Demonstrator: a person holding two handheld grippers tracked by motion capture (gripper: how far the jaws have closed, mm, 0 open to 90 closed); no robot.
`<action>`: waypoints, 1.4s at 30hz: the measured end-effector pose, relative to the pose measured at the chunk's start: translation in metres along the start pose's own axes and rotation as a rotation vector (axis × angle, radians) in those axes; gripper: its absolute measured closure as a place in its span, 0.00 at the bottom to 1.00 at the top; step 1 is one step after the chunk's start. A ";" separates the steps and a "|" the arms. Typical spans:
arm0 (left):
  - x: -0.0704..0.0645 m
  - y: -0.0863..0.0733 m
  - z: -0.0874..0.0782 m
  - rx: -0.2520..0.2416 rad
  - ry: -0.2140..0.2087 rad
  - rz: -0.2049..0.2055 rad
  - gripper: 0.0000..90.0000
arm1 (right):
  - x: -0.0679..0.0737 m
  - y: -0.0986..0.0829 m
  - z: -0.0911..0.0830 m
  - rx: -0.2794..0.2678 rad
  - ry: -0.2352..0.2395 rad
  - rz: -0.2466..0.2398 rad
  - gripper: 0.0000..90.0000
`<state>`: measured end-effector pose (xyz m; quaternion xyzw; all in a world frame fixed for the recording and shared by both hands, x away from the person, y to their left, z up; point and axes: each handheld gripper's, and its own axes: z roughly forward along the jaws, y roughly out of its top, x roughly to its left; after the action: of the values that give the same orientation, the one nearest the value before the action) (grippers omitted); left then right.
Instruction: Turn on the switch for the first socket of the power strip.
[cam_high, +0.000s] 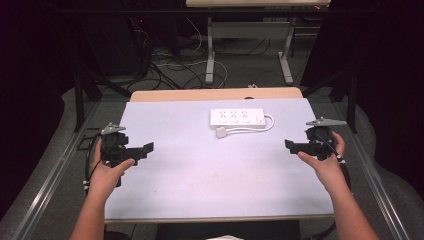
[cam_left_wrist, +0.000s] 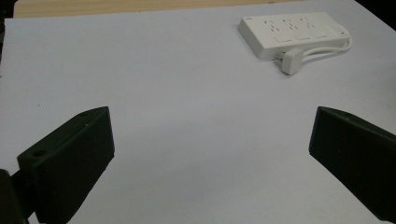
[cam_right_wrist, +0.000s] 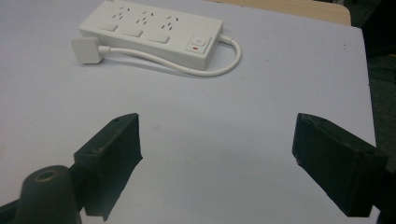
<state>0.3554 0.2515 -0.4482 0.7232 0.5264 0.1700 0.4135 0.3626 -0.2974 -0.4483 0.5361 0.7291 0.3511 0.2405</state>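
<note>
High view: white plastic three-socket power strip (cam_high: 236, 118) at far centre of pale sheet-covered table (cam_high: 200, 175), cord looped, square plug just beside strip. Left gripper (cam_high: 145, 148) well left of strip, right gripper (cam_high: 290, 145) well right.
Left gripper view: jaws wide, empty; strip (cam_left_wrist: 292, 33) ahead-right.
Right gripper view: jaws wide, empty; strip (cam_right_wrist: 149, 32) ahead-left.

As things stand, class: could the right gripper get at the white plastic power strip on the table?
Probably yes: the right gripper is open, and bare tabletop lies between it and the white plastic power strip.
</note>
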 end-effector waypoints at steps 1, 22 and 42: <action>0.000 0.000 -0.001 0.005 -0.003 0.002 0.00 | 0.001 0.002 0.001 0.008 0.001 -0.006 0.16; 0.000 0.000 -0.004 -0.014 0.007 0.005 0.00 | 0.019 0.045 0.018 0.118 0.035 -0.093 0.17; 0.001 0.001 -0.007 -0.010 0.011 0.011 0.02 | 0.019 0.089 0.039 0.183 0.023 -0.079 0.18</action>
<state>0.3519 0.2550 -0.4439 0.7231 0.5236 0.1790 0.4135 0.4391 -0.2534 -0.4044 0.5227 0.7812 0.2796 0.1957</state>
